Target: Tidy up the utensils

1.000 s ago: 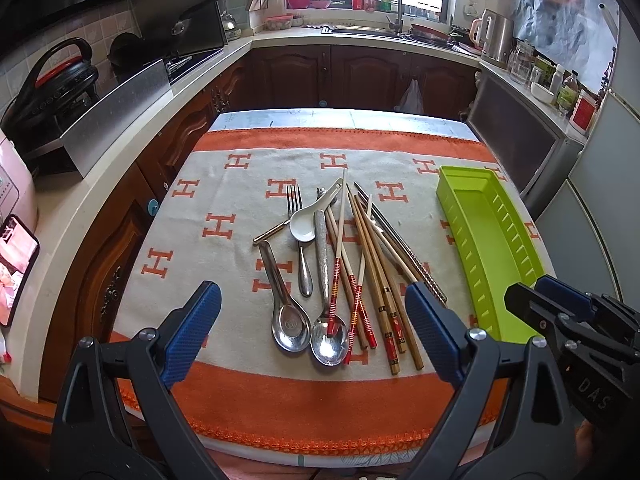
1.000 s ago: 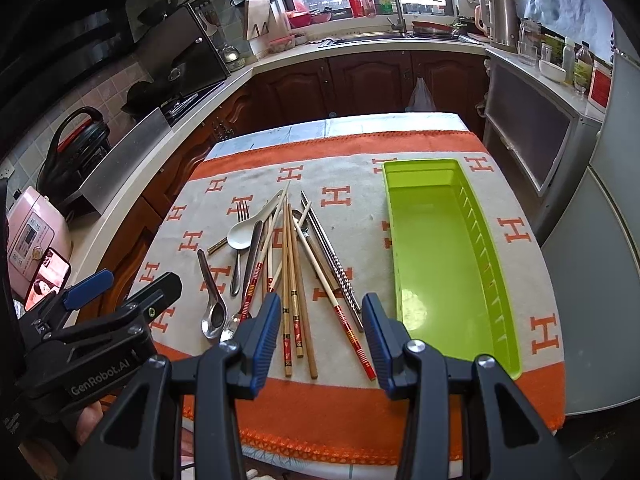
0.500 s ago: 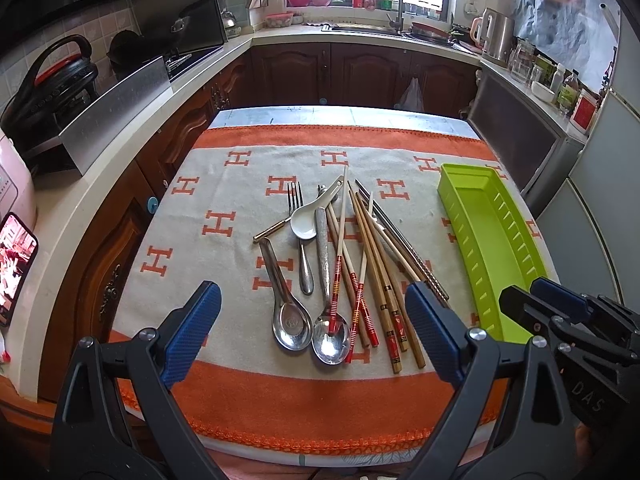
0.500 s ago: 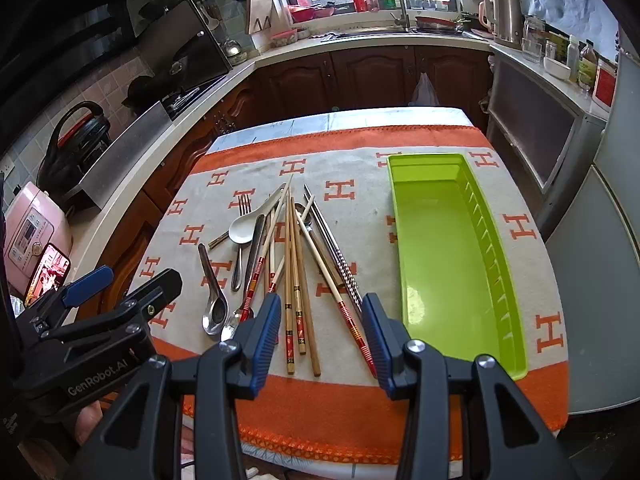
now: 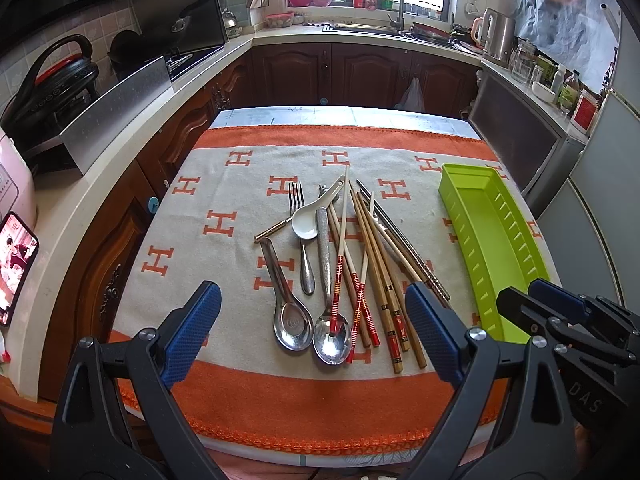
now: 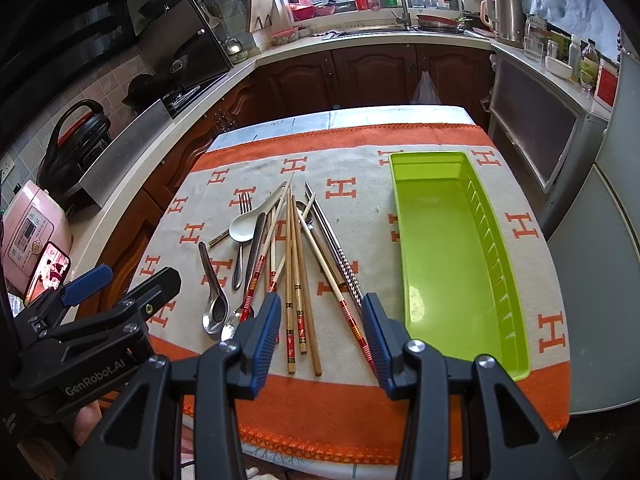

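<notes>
A pile of utensils lies mid-table on an orange and beige cloth: several wooden chopsticks [image 5: 376,264] [image 6: 294,264], two metal spoons [image 5: 290,308] [image 6: 214,300], a white ceramic spoon [image 5: 310,220] [image 6: 248,224], a fork [image 5: 300,232] [image 6: 240,240] and metal chopsticks [image 5: 412,252] [image 6: 340,252]. A green tray [image 5: 496,240] [image 6: 452,248] lies empty to their right. My left gripper [image 5: 312,328] is open above the near edge, facing the spoons. My right gripper [image 6: 318,332] is open over the chopstick ends.
The table [image 5: 340,114] stands in a kitchen with counters on the left, back and right. A phone [image 5: 14,264] and pink cooker [image 6: 28,228] sit on the left counter. A grey fridge [image 6: 600,240] stands close on the right.
Both grippers have moved slightly forward and lower toward the utensil pile. Both stay open and empty. The utensils have not moved.
</notes>
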